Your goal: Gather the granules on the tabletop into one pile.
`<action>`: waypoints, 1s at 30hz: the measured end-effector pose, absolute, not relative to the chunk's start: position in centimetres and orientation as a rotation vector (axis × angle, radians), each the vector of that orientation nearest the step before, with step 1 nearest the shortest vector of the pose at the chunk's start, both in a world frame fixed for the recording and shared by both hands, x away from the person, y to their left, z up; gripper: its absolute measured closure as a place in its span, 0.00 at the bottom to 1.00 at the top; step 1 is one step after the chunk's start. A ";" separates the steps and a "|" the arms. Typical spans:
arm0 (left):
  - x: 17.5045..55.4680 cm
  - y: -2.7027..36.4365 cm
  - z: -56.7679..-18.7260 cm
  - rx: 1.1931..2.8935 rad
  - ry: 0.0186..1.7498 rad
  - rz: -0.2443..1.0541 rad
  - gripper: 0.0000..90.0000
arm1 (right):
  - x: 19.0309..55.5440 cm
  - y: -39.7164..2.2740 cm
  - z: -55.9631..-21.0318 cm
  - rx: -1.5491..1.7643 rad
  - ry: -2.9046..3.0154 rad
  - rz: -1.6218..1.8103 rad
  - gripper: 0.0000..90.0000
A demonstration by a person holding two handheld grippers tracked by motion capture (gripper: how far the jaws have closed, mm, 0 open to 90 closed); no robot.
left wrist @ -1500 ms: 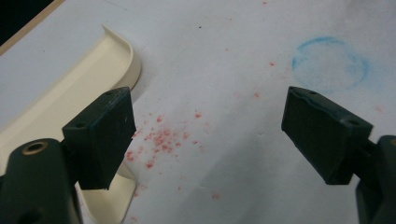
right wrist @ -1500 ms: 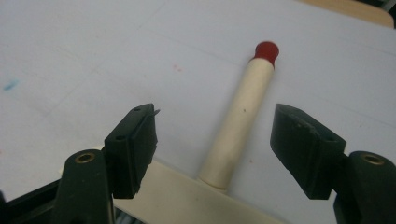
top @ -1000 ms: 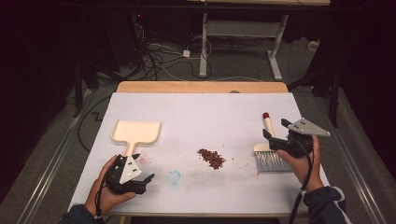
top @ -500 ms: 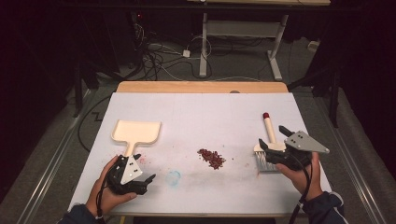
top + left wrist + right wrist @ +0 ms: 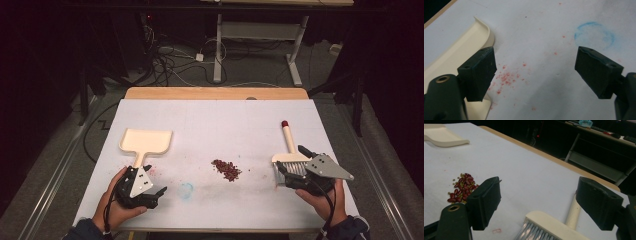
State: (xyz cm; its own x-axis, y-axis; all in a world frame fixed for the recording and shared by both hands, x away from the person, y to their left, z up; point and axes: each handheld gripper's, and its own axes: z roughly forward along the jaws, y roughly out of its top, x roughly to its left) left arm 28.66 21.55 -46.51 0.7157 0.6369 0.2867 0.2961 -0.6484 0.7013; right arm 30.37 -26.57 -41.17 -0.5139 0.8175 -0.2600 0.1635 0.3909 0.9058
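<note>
No readable labels; left gripper (image 5: 159, 192) fingers spread beside dustpan (image 5: 146, 142) handle, right gripper (image 5: 289, 176) fingers spread over brush (image 5: 289, 159) head w/o gripping, beans (image 5: 226, 169) mid tabletop (image 5: 225, 120) between them.

A cream plastic dustpan (image 5: 145, 141) lies flat on the white worktop (image 5: 215, 125) at its left side, the open tray facing away and its short handle pointing toward the near edge. At the right lies a small hand brush (image 5: 290, 160) with a cream back, pale bristles facing the near edge and a slim cream handle tipped in red pointing away. Between them, well apart from both, sits a small loose heap of dark red beans (image 5: 226, 169).
</note>
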 end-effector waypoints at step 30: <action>28.7 21.4 -46.6 2.278 0.699 0.696 0.19 | 27.9 -27.5 -44.9 0.793 1.989 1.066 0.23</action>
State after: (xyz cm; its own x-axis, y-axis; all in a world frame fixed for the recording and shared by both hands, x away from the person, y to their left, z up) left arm 28.72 21.39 -46.57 0.7176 0.6341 0.2882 0.2909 -0.6488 0.7032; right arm 27.86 -27.51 -44.89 -0.5417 0.7810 -0.3108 0.1736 0.4657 0.8678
